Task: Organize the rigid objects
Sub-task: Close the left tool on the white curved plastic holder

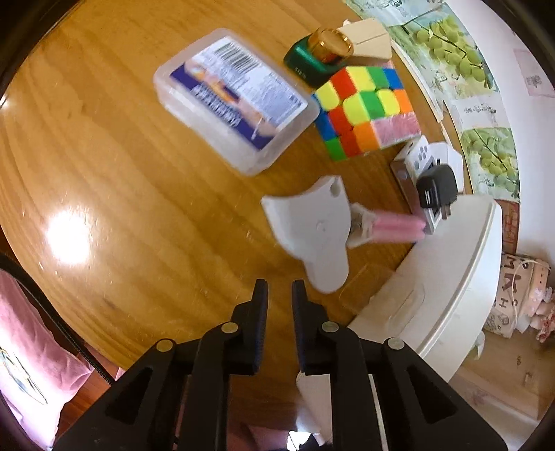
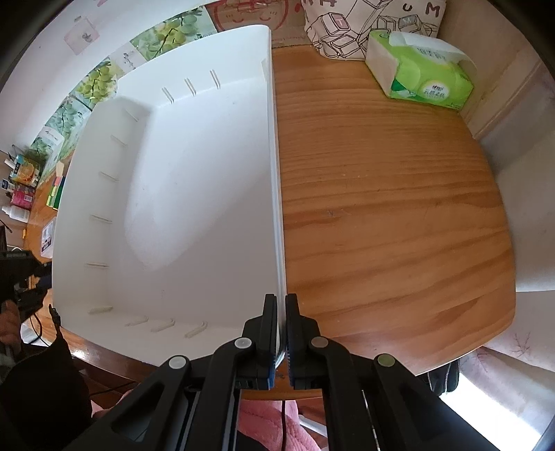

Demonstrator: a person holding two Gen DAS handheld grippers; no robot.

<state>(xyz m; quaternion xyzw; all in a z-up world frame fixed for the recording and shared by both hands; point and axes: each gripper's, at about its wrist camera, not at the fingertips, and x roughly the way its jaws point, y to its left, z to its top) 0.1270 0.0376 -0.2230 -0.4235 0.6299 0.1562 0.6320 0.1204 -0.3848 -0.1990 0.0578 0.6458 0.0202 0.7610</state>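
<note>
In the left wrist view my left gripper (image 1: 279,289) hovers above the wooden table, jaws a narrow gap apart and holding nothing. Just ahead lies a white plastic piece (image 1: 314,229) with a pink-handled tool (image 1: 395,229) behind it. Further off lie a clear plastic box (image 1: 236,100), a colourful puzzle cube (image 1: 364,111), a black plug (image 1: 437,189) on a white device and a gold-capped green bottle (image 1: 319,57). The white bin (image 1: 447,274) stands to the right. In the right wrist view my right gripper (image 2: 281,301) is shut on the white bin's side wall (image 2: 274,208); the bin is empty inside.
A green tissue pack (image 2: 423,76) and a printed fabric bag (image 2: 347,27) sit at the far end of the table (image 2: 381,208). Grape-print papers (image 1: 447,45) line the wall. Small bottles and boxes (image 2: 20,180) stand at the far left.
</note>
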